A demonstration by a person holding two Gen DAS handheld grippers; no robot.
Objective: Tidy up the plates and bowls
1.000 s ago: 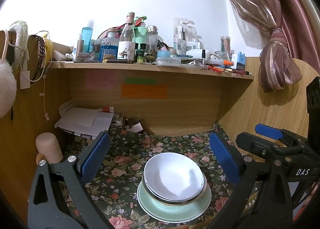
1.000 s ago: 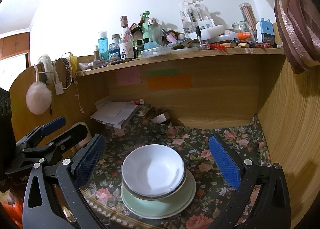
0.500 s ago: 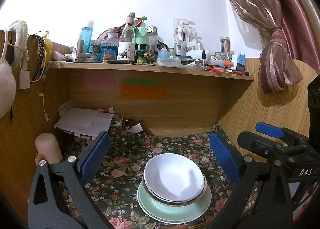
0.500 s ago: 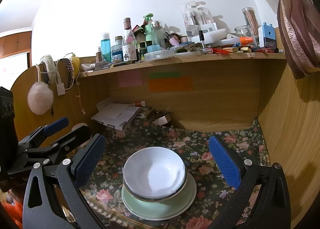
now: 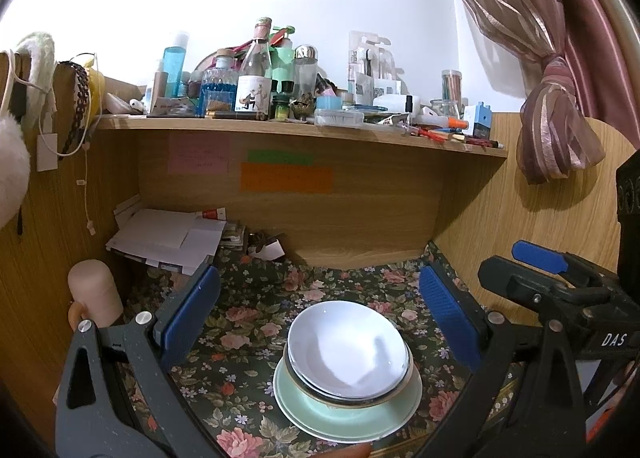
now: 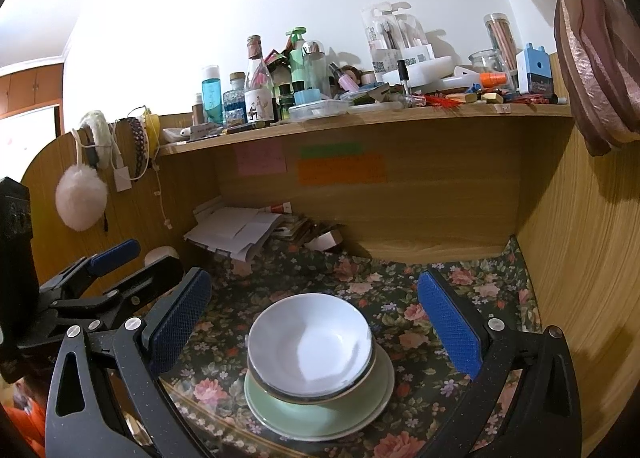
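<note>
We take the stack of dishes as our landmark. It sits on the worktop (image 5: 248,322), which is covered by a flowered cloth: a white bowl (image 5: 347,350) on top, nested in a second bowl with a dark rim (image 5: 394,390), and both resting on a pale green plate (image 5: 320,416).

Left of the stack, against the wooden side wall, stands a pink cylinder (image 5: 93,292). Behind the stack and to the left, a heap of papers (image 5: 168,236) lies under the shelf (image 5: 280,127), which is crowded with bottles.

The left gripper (image 5: 316,316) hovers over the stack, its 2 jaws wide apart and holding nothing. Right of it, the right gripper (image 6: 314,322) also has its 2 jaws spread wide and bare, with the stack between them. A tied curtain (image 5: 552,117) hangs far right of the stack.
</note>
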